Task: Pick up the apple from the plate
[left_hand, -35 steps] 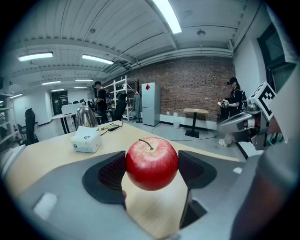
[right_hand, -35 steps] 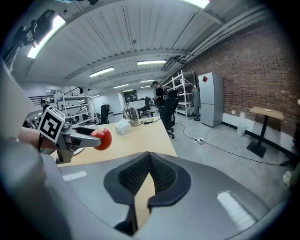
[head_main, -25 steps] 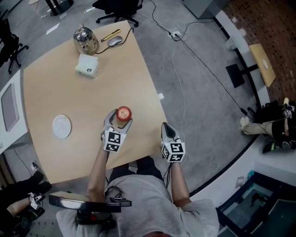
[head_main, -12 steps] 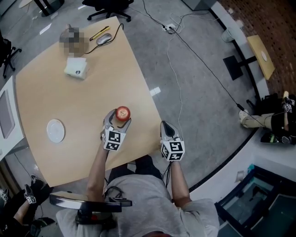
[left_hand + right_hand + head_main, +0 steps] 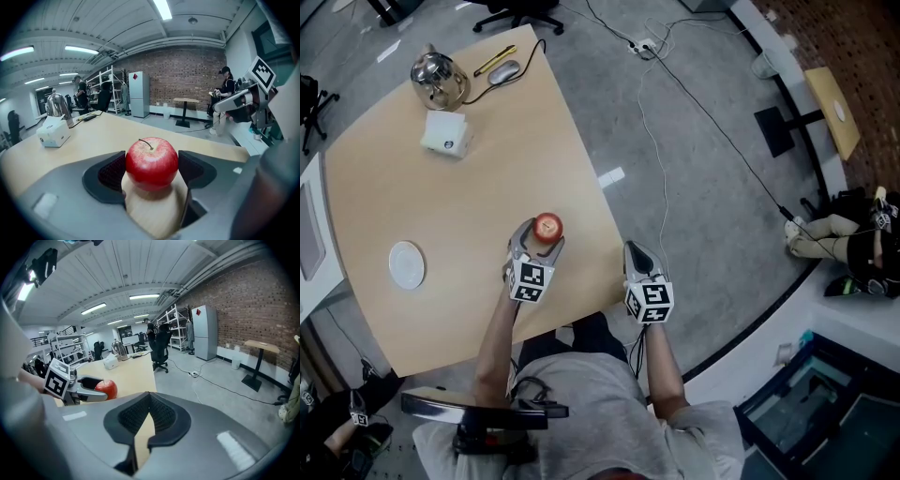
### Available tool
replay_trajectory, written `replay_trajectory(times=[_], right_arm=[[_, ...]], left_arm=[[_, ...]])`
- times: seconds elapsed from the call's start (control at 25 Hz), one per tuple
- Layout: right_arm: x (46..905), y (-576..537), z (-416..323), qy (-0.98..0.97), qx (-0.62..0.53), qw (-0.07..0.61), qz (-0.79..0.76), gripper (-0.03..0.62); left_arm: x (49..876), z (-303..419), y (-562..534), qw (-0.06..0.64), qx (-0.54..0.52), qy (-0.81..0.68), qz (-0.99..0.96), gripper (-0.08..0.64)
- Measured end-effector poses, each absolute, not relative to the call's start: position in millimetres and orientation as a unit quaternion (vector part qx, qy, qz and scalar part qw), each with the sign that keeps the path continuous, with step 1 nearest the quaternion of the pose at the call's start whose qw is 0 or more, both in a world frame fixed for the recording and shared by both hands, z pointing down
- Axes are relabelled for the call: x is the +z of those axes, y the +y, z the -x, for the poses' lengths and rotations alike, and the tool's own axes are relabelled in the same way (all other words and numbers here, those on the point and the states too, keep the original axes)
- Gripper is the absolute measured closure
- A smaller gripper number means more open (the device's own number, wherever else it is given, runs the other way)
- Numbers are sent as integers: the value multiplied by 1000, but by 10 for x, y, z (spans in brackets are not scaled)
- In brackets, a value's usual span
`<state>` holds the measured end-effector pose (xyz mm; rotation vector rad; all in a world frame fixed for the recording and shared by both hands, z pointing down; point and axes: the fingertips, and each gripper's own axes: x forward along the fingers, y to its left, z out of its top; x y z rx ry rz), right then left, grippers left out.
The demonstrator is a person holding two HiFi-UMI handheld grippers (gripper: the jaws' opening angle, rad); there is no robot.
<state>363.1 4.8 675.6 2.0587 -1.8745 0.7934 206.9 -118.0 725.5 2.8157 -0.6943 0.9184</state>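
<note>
Left gripper [image 5: 534, 247] pinches the apple [image 5: 547, 226] between both jaws; the apple is at its 12 o'clock, stem up, over the bench [image 5: 441, 206]. Plate [image 5: 406, 265] lies well apart at 9 o'clock. Right gripper [image 5: 636, 259] is pressed together, nothing held, at 3 o'clock.

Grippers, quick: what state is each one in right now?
Left gripper: closed on the apple.
Right gripper: closed, holding nothing.

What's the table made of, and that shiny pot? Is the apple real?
The table looks like pale wood or laminate: smooth, matte tan. The kettle seems polished metal, with mirror-like glints. The apple looks real, with speckled red skin and a thin stem, but plastic is possible.
</note>
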Motion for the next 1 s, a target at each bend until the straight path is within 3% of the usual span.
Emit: replay_trajectory(times=[1.0], right_arm=[[6834, 40, -3621, -648, 277, 126, -698, 586]], left_arm=[[7260, -2052, -1230, 66, 292, -260, -918, 161]])
